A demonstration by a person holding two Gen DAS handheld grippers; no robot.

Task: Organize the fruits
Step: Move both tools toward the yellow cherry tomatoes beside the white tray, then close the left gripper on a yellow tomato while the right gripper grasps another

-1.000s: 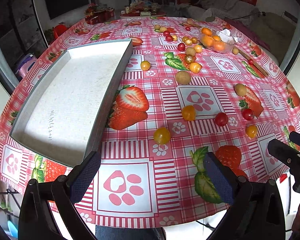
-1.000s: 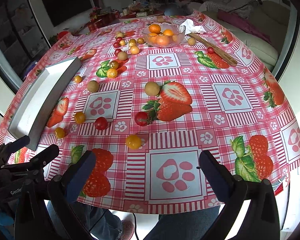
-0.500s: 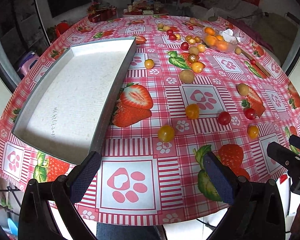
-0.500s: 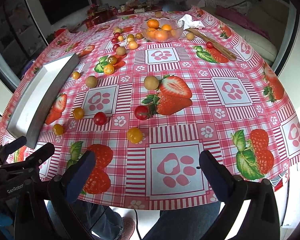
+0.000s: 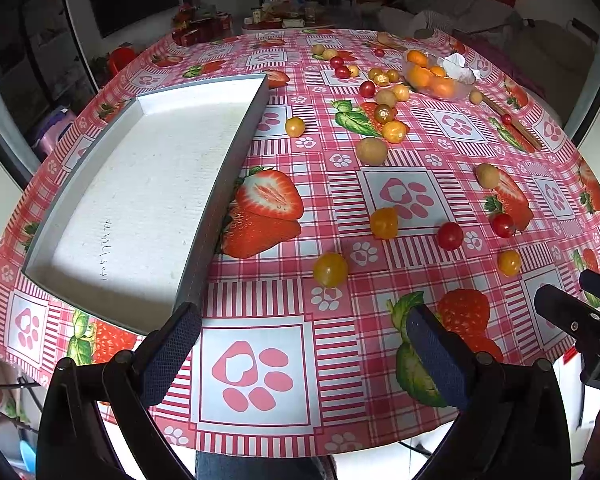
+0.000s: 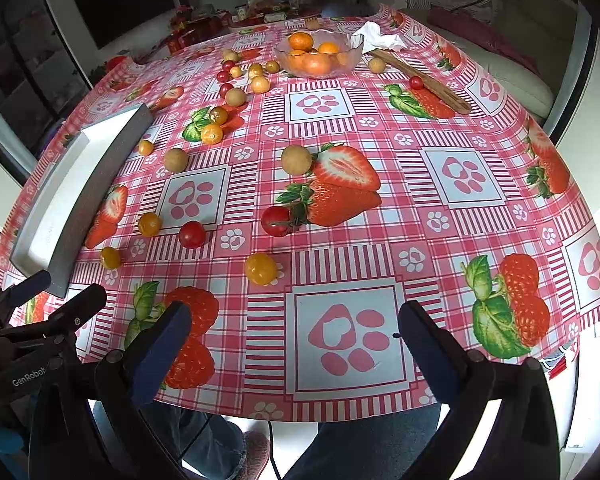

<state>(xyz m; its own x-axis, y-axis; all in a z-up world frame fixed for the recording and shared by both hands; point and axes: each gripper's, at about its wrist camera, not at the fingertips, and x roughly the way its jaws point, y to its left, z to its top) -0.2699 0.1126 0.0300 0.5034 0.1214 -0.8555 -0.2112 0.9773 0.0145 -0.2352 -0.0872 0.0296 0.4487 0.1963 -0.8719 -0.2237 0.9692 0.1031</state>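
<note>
The tablecloth (image 5: pixel 380 320) is pink-red and white plaid, printed with strawberries, green leaves and pink paw prints. The tray (image 5: pixel 228 184) is grey outside, white inside. Scattered fruits are red (image 6: pixel 192 234), yellow-orange (image 6: pixel 261 269) and tan-brown (image 6: pixel 296 159).

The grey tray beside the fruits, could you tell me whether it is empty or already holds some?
Empty. The grey tray shows only its bare white floor; every loose fruit lies outside it on the tablecloth.
</note>
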